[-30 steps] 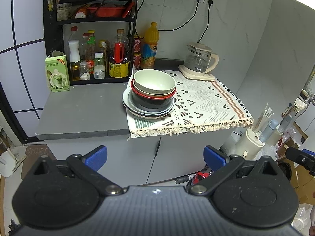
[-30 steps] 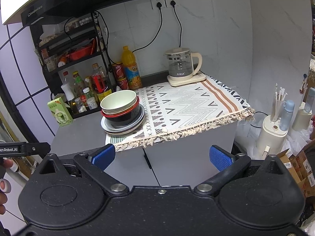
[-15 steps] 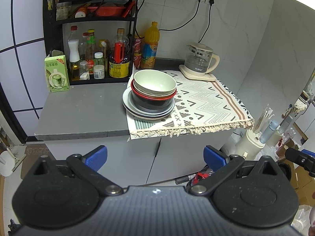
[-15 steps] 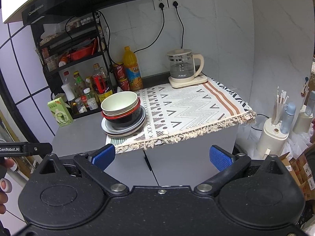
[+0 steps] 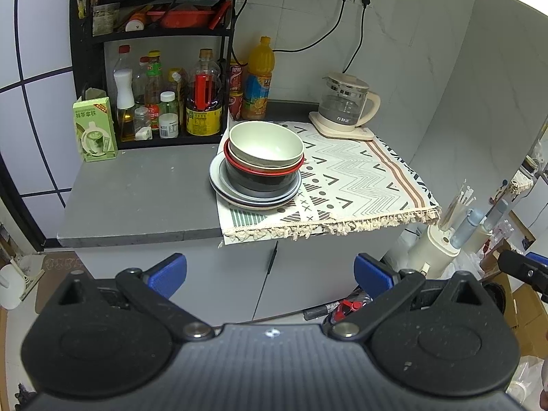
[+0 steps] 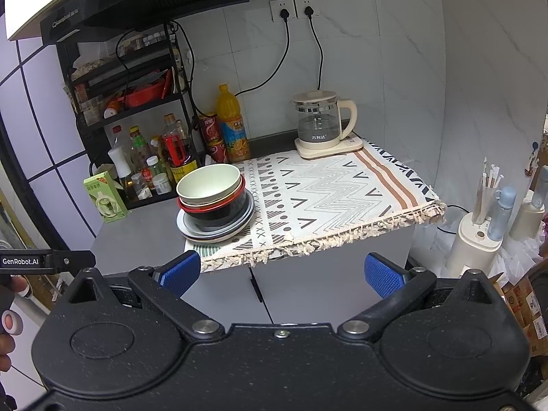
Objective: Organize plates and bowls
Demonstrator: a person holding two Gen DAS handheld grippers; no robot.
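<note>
A stack of dishes stands on the left end of a patterned cloth [image 5: 349, 185] on the grey counter [image 5: 137, 191]. A pale green bowl [image 5: 265, 144] sits on top, nested in a red-rimmed black bowl [image 5: 263, 176], on grey plates [image 5: 253, 198]. The stack also shows in the right wrist view: the green bowl [image 6: 209, 185], the black bowl [image 6: 219, 214], the plates [image 6: 219, 231]. My left gripper [image 5: 270, 274] is open and empty, well in front of the counter. My right gripper [image 6: 282, 274] is open and empty, also back from the counter.
A glass kettle [image 5: 346, 102] stands on the cloth's far right corner. A black rack with bottles [image 5: 164, 96], an orange juice bottle [image 5: 260, 75] and a green carton [image 5: 96, 130] line the back left. A white holder [image 5: 441, 243] stands on the floor at right.
Both grippers have drifted slightly; the counter and dish stack sit a little lower and nearer in both views. Both grippers stay open and empty.
</note>
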